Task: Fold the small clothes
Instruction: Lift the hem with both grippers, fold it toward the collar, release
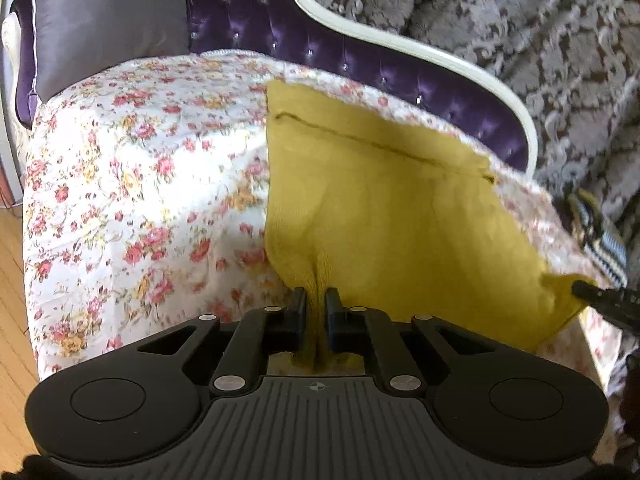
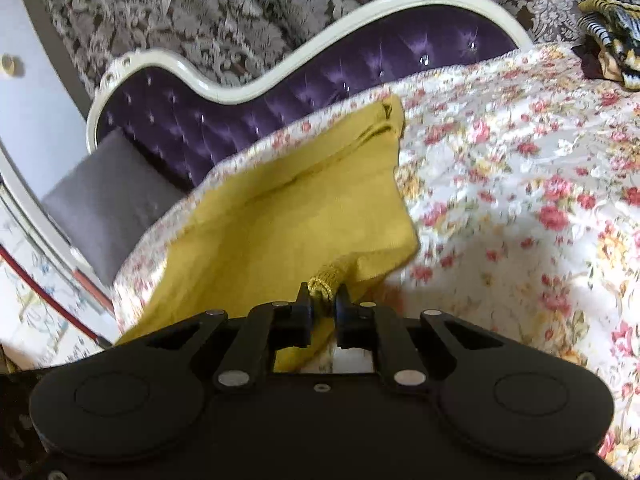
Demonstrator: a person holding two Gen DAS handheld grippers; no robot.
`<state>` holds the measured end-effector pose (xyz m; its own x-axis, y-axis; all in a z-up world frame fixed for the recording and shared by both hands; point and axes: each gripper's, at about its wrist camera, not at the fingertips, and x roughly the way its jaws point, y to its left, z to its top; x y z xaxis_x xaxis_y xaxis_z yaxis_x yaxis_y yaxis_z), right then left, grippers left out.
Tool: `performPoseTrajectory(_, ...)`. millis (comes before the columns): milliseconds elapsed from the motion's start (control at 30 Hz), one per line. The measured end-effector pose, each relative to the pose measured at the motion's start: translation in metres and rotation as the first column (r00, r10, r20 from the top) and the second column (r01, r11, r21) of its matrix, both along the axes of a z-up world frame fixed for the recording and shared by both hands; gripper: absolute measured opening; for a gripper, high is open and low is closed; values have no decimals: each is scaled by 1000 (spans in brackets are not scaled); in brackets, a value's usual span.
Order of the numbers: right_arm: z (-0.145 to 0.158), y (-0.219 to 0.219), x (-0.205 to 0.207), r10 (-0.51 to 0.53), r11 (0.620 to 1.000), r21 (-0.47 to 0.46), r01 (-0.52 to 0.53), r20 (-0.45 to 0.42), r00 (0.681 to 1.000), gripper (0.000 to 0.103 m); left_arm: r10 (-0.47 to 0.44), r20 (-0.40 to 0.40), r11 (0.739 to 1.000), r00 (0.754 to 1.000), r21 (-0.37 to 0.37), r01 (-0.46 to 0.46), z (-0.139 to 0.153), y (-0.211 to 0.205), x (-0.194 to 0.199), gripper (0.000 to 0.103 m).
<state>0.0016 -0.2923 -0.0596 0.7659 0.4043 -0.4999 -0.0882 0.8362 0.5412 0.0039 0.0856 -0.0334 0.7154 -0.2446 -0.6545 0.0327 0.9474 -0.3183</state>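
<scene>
A mustard-yellow knit garment [image 1: 384,200] lies spread on a floral-covered seat [image 1: 140,168]. My left gripper [image 1: 316,300] is shut on its near left corner, the cloth bunched between the fingers. My right gripper [image 2: 323,300] is shut on the other near corner, a ribbed edge, of the same garment [image 2: 280,216]. The right gripper's tip also shows at the right edge of the left wrist view [image 1: 588,292]. The garment's far edge reaches toward the purple backrest.
A purple tufted backrest [image 1: 360,60] with a white frame runs behind the seat. A grey cushion [image 1: 108,16] leans at the left end. A striped yellow-and-black cloth [image 2: 612,32] lies at the seat's right end. Wooden floor [image 1: 12,320] is at left.
</scene>
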Motion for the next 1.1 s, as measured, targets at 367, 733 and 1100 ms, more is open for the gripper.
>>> performPoseTrajectory(367,24,-12,33,-31,998,56,28,66,997,18,8,95,999,995,-35,-5,37,4,27,9)
performPoseTrajectory(733,54,-19,112,-19,999,46,12,164,986,18,-17,179,999,984,-33,23,67,12,95,9)
performPoseTrajectory(1100,48,-36,229,-106,994,52,99,165,981,12,13,155,995,988,-98,2,59,31,215,1)
